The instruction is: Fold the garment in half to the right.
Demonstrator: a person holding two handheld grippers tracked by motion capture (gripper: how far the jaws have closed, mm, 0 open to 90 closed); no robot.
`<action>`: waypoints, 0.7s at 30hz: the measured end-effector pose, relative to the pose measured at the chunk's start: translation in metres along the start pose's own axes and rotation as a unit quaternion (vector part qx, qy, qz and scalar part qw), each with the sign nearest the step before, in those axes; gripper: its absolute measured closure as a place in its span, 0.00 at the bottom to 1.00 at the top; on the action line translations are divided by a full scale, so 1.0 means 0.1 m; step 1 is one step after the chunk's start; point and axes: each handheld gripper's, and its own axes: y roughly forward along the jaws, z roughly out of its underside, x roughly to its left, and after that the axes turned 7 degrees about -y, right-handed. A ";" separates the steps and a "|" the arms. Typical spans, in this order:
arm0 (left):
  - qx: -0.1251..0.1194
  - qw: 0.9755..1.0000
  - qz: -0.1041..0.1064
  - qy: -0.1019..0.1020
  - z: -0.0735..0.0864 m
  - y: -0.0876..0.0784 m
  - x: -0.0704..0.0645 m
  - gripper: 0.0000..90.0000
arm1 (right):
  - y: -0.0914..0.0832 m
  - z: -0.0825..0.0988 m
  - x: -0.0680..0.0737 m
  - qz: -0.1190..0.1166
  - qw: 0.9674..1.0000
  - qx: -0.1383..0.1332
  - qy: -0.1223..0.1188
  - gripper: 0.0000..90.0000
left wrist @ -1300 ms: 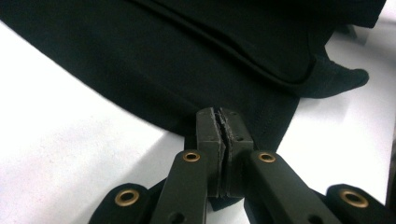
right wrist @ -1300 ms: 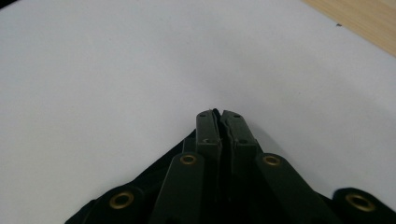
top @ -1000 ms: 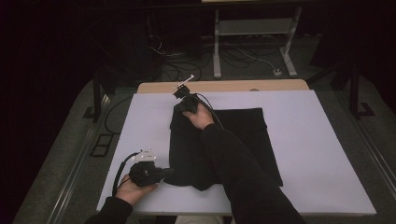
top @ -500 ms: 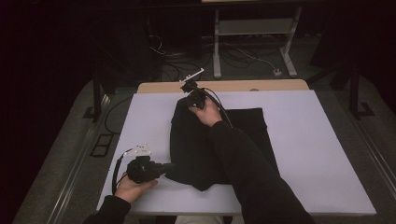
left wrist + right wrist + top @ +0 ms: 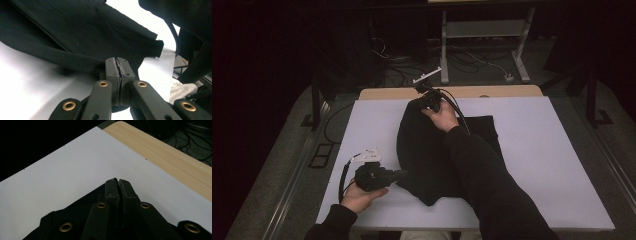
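Dark floor and tangled cables ring our workspace, where a white sheet-covered table (image 5: 552, 165) sits with a strip of pale wood (image 5: 492, 91) bare along its far edge. On it lies one black cloth garment (image 5: 422, 150), spread from the table's middle toward six o'clock, its far-left part already drawn up off the sheet.

We hold it at two places. Our left gripper (image 5: 404, 174), at about seven o'clock of the cloth, has its jaws pressed together on the near-left edge; in the left gripper view (image 5: 117, 65) the fabric runs right into the closed tips. Our right gripper (image 5: 426, 95), at twelve o'clock, is likewise clamped on the far corner, and the right gripper view (image 5: 117, 185) shows black cloth bunched under the tight jaws above the white sheet.

We judge that the pinching is done and the lift has begun; one side hangs between our grips. Carrying that side across, laying it flat and smoothing it are left, and no finished fold shows yet.

Count: one garment, two grippers, one table, one white metal rack (image 5: 484, 30) beyond at twelve o'clock.
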 end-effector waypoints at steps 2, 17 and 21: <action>-0.002 1.000 0.003 0.001 -0.03 0.01 -0.02 0.97 | -0.04 0.00 -0.02 0.002 1.000 -0.004 -0.001 0.95; -0.003 1.000 0.017 0.017 -0.29 0.18 -0.13 0.97 | -0.36 0.10 -0.24 0.013 1.000 -0.023 0.016 0.95; -0.001 1.000 0.021 0.022 -0.35 0.25 -0.17 0.97 | -0.42 0.15 -0.29 0.017 0.999 -0.023 0.021 0.95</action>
